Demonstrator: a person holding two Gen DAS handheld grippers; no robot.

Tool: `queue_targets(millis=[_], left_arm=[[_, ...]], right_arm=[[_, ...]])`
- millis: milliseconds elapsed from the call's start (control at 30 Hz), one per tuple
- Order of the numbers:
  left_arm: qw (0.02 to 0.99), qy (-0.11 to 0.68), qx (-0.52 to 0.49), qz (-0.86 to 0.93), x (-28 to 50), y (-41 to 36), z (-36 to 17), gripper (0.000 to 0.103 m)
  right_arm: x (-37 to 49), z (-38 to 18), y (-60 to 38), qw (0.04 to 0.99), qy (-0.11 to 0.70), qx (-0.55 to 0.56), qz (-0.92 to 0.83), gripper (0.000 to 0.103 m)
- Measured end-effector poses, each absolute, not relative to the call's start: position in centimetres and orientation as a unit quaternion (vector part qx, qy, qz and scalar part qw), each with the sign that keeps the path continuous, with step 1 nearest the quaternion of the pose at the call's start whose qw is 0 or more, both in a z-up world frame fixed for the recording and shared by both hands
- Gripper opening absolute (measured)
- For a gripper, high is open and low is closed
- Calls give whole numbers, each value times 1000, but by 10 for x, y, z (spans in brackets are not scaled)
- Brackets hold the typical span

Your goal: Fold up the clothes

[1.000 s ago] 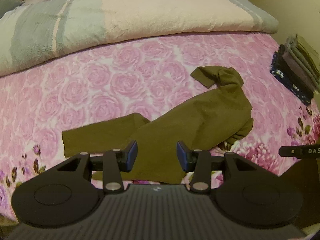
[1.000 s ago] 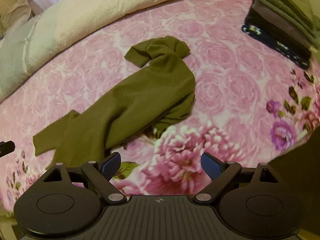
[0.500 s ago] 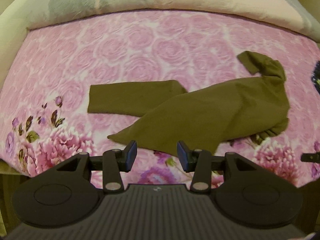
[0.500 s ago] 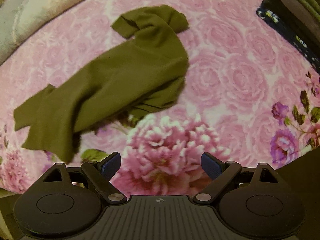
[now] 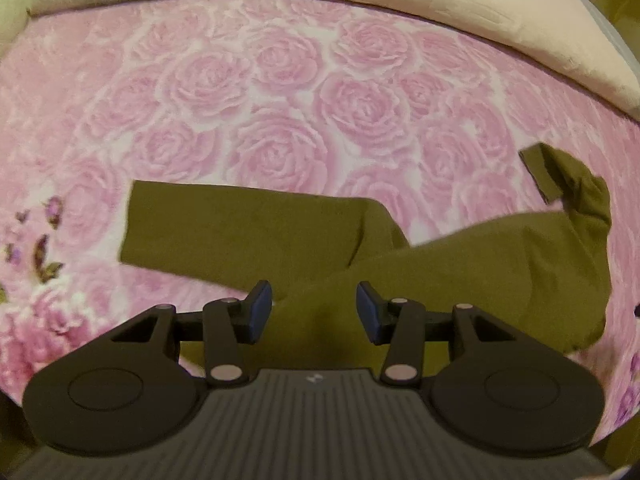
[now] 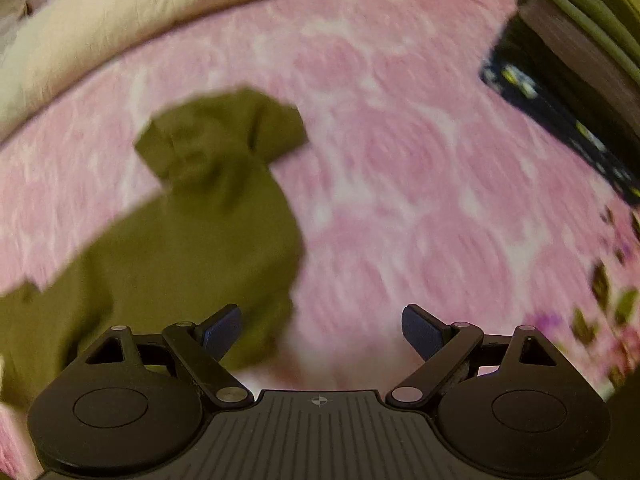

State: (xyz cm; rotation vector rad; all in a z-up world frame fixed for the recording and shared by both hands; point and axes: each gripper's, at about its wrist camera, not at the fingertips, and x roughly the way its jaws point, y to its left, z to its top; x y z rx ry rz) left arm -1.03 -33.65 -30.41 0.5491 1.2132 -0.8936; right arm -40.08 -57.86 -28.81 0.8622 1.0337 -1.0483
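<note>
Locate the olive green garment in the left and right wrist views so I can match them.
Left wrist: olive green garment spans centre to right, running under the open left gripper.
Right wrist: garment fills the left half, blurred, by the open right gripper.
Shared landmark: the garment's bunched, folded-over end on the pink rose bedspread.

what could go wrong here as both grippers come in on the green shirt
1. The olive shirt lies crumpled and overlapped, so the left gripper, jaws open over a doubled part, may pinch two layers.
2. The right gripper, open, sits past the shirt's edge over the pink bedspread; it may grab the sheet instead.
3. The right view is motion-blurred, so aim may be off.
</note>
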Motion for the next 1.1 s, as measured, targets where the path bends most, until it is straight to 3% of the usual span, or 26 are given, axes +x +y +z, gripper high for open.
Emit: queue_targets(millis=[233, 500, 633, 667, 700, 767, 800, 833, 867, 900, 933, 1100], left_arm=[[681, 568, 225, -403, 12, -353, -345, 43], [670, 611, 131, -401, 33, -383, -363, 47], [655, 626, 114, -408, 32, -409, -373, 57], [650, 631, 116, -407, 31, -416, -378, 61], [646, 637, 120, -404, 29, -422, -384, 61], [638, 648, 134, -394, 26, -430, -397, 62], [637, 647, 140, -394, 24, -429, -399, 60], [636, 647, 147, -394, 22, -428, -402, 52], [635, 647, 153, -393, 20, -427, -405, 42], [634, 646, 159, -393, 18, -427, -407, 26], [634, 646, 165, -392, 16, -426, -410, 3], [653, 638, 93, -398, 35, -400, -389, 2]], right_arm=[[-320, -306, -634, 727, 431, 307, -438, 90], [-263, -362, -678, 707, 459, 284, -457, 90], [-272, -379, -673, 697, 473, 281, -460, 90], [-276, -382, -671, 695, 475, 281, -461, 88], [-282, -384, -668, 695, 473, 284, -460, 73], [-292, -387, -664, 698, 466, 291, -458, 63], [-297, -388, -662, 700, 462, 295, -457, 55], [-303, -388, -661, 702, 457, 298, -457, 48], [-308, -385, -659, 704, 451, 297, -461, 23], [-315, -381, -657, 707, 444, 297, -464, 14], [-322, -376, -655, 713, 428, 304, -464, 13], [-351, -321, -647, 750, 322, 331, -474, 10]])
